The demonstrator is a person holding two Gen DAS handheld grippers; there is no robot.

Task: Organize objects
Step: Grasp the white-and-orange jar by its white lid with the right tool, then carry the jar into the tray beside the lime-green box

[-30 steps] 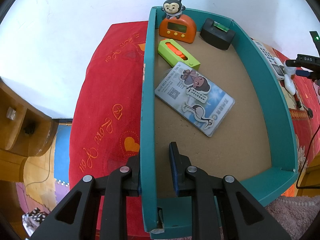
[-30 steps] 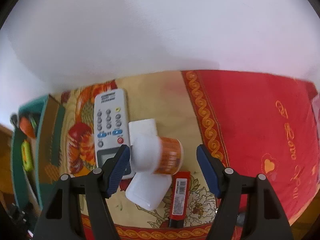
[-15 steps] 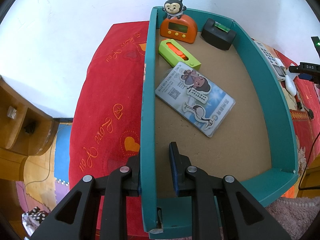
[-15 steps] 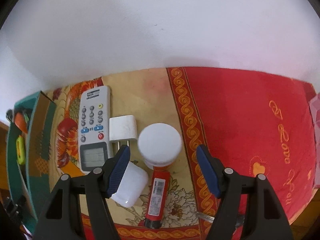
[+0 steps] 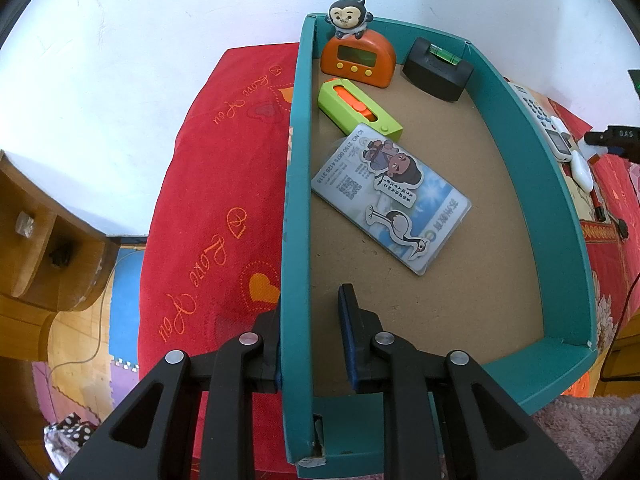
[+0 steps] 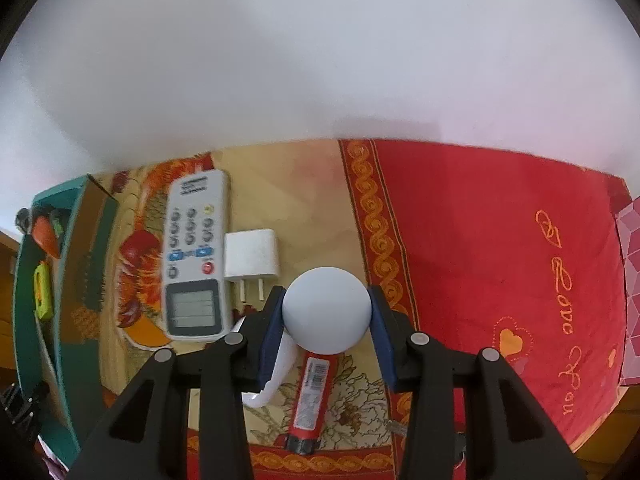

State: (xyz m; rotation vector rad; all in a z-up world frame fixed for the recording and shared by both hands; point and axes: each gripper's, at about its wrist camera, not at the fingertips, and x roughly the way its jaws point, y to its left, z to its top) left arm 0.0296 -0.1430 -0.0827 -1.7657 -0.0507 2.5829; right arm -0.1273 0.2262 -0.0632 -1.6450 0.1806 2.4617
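Left hand-held gripper (image 5: 308, 336): clenched on the near left wall of the tray (image 5: 295, 200), one finger outside, one inside. Likely purpose: steadying the tray while items are loaded.

Tray contents, ahead of the left hand-held gripper: card (image 5: 390, 200) lying flat, nearest; green cutter (image 5: 358, 109) beyond it against the left wall; orange timer (image 5: 358, 62) with monkey figure and black level (image 5: 438, 69) propped at the far wall.

Right hand-held gripper (image 6: 326, 316): jaws closing on the white-capped bottle (image 6: 326, 314), which sits between the pads, cap toward the camera; both pads appear to touch its sides. Judged the next item bound for the tray.

Loose on the cloth (image 6: 500, 260), not yet sorted: remote (image 6: 196, 256) ahead-left of the right hand-held gripper; charger (image 6: 251, 258) just beside the remote; red tube (image 6: 312, 396) beneath the bottle; a white object (image 6: 276, 376) by the left finger, identity unclear.
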